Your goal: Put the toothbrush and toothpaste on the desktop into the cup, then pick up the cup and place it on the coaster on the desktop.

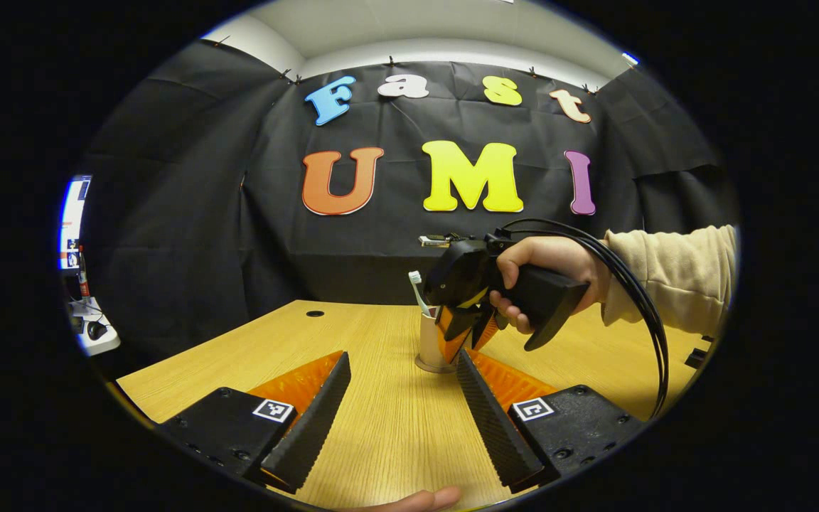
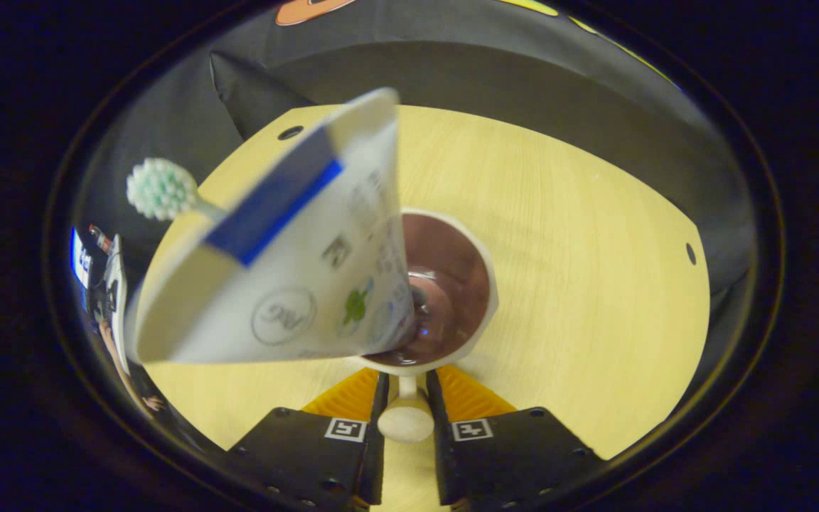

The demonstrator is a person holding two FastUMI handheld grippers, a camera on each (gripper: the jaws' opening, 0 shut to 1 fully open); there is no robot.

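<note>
- Nearest in the left gripper view, our left hand-held gripper [image 1: 402, 419] hangs low over the pale wooden tabletop [image 1: 388, 427], its fingers spread wide with nothing between them.
- In the right gripper view, our right hand-held gripper [image 2: 405, 419] is pressed in on the small cream handle [image 2: 405, 421] of the cup, one finger on either side of it.
- Just beyond those fingers stands the cream cup with a dark brown inside [image 2: 452, 284], upright, seen from above.
- The white toothpaste tube with a blue band [image 2: 288, 263] stands in the cup, its long axis leaning up and towards the camera's left.
- The toothbrush with a white-green bristle head [image 2: 161, 188] leans the same way behind the tube.
- Farther off in the left gripper view, the cup [image 1: 432, 345] sits straight ahead, the person's hand [image 1: 544, 274] in a beige sleeve holding the right tool at it.
- The right side is clearly the nearer one; we judge both items loaded and the lift next.
- A darker ring under the cup's base may be the coaster; we cannot tell.
</note>
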